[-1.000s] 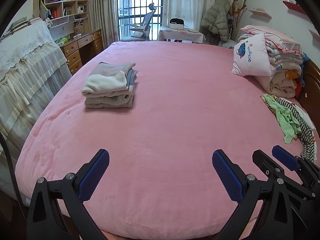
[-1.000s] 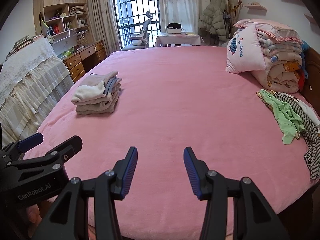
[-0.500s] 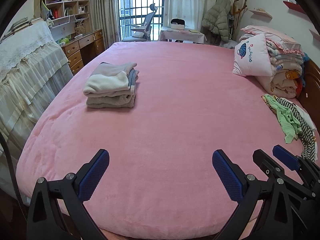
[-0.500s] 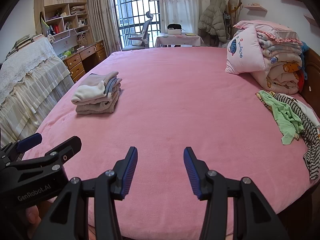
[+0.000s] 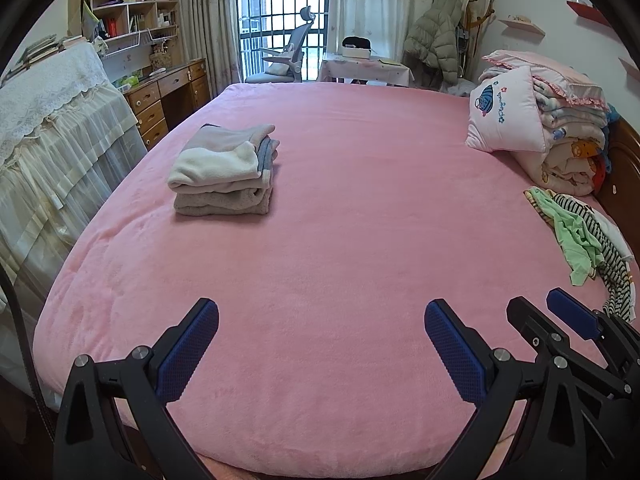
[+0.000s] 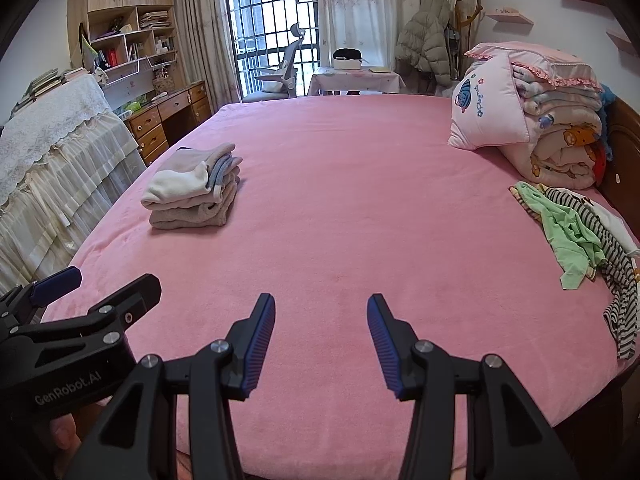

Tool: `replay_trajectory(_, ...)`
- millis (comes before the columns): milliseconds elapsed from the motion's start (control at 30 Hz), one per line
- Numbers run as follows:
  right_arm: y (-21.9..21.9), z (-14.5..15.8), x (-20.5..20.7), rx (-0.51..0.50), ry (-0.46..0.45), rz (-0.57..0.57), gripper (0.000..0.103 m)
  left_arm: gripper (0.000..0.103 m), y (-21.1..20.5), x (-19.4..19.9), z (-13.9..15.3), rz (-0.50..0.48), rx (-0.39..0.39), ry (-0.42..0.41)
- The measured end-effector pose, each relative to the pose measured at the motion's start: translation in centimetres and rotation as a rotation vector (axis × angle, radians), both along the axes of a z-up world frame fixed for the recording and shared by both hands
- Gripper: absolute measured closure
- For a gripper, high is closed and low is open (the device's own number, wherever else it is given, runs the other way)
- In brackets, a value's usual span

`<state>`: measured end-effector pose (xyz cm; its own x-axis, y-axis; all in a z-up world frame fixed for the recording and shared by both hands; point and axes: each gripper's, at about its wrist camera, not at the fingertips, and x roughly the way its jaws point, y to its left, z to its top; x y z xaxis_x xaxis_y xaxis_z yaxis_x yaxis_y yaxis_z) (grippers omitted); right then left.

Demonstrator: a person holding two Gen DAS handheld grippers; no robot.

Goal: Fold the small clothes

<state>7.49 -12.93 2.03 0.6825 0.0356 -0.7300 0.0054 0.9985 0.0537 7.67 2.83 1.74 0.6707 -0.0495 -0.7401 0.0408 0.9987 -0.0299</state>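
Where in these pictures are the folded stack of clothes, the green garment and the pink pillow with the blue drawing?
folded stack of clothes [image 5: 224, 174]: left wrist view, on its cream top layer.
green garment [image 6: 570, 236]: right wrist view, on its crumpled middle.
pink pillow [image 5: 506, 114]: left wrist view, on its front face.

I count one folded clothes stack [image 5: 224, 172] ahead-left of my claws, one unfolded clothes heap [image 5: 580, 232] ahead-right, one embroidered pillow [image 5: 506, 116] beyond it

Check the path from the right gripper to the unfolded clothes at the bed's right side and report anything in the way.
Nothing visible blocks it. Between the right gripper, fingers apart and empty, and the loose pile of green and striped small clothes lies only bare pink plush bedspread. The stacked pillows and quilts sit behind the pile.
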Motion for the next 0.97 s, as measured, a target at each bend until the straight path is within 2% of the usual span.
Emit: replay_trajectory(967, -0.58, -0.13, 0.00, 0.001, 0.003, -0.003, 0.055, 0.001, -0.30, -0.06, -0.51, 0.005, 0.000, 0.032)
